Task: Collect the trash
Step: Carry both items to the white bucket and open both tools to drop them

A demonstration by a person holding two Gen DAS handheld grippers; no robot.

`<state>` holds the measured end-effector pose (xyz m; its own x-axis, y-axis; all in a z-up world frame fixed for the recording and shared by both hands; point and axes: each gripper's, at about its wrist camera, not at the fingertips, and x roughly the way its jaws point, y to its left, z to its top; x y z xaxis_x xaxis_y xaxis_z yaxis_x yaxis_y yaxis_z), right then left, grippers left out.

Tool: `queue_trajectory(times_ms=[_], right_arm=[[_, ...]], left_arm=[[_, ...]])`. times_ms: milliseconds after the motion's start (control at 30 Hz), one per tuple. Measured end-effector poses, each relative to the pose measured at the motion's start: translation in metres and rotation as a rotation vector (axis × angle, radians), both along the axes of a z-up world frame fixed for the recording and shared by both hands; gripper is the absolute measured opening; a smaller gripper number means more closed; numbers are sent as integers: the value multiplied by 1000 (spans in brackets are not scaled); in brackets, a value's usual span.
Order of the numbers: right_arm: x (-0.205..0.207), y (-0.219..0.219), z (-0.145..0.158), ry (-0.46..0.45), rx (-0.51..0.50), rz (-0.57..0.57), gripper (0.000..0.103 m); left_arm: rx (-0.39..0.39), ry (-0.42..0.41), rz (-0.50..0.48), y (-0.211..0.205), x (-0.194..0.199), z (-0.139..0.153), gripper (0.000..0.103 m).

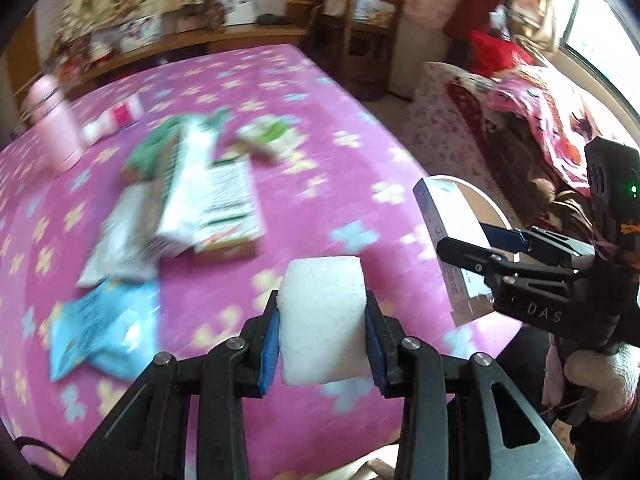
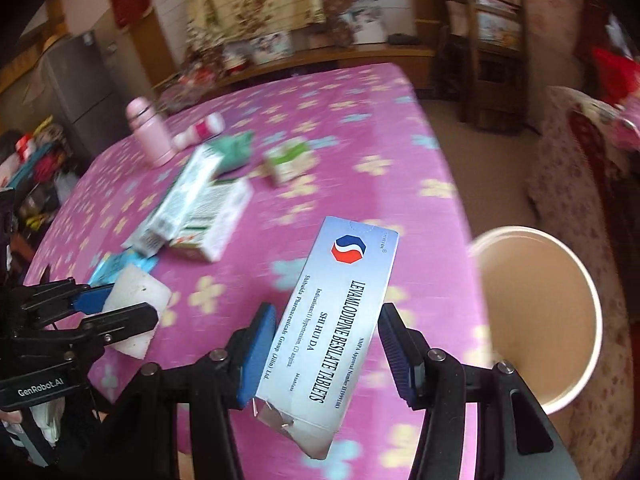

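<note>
My left gripper (image 1: 322, 324) is shut on a white foam block (image 1: 323, 316) above the near edge of the pink flowered table (image 1: 320, 128). It also shows in the right wrist view (image 2: 116, 312), with the foam block (image 2: 138, 300). My right gripper (image 2: 326, 344) is shut on a pale blue tablet box (image 2: 332, 328) held above the table's right edge. In the left wrist view the right gripper (image 1: 472, 246) holds that box (image 1: 452, 220) at the right. A round tan bin (image 2: 536, 320) with a white rim stands off the table's right edge, just right of the box.
On the table lie white and green cartons (image 1: 208, 196), a blue packet (image 1: 104, 328), a white bag (image 1: 116, 236), a small green-white box (image 1: 268, 136), a green cloth (image 1: 156, 148), a pink flask (image 1: 56, 124) and a pink-white bottle (image 1: 114, 120). A sofa (image 1: 520, 120) stands to the right.
</note>
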<state>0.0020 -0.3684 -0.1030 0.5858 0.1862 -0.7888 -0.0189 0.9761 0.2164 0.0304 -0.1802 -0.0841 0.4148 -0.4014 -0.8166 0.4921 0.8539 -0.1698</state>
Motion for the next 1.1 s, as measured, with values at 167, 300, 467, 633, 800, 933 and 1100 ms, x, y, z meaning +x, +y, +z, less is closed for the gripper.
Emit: queue_trajectory(times_ms=[167, 300, 467, 633, 800, 933, 1100], right_arm=[[-9, -53, 0, 5, -12, -93, 56], [-16, -93, -7, 21, -8, -170, 56], [-24, -138, -26, 67, -7, -255, 56], [-28, -168, -49, 109, 7, -307, 56], [-26, -183, -67, 137, 15, -339, 56], [-25, -195, -77, 151, 13, -392, 59], [-27, -207, -84, 158, 74, -426, 64]], left_arm=[[-13, -4, -85, -60, 6, 2, 39], [-36, 14, -143, -103, 11, -2, 39], [-66, 47, -183, -142, 17, -9, 39], [-79, 76, -188, -172, 25, -22, 39], [-82, 92, -204, -192, 28, -33, 41], [-90, 96, -213, -202, 29, -37, 44], [-124, 110, -223, -206, 29, -38, 68]])
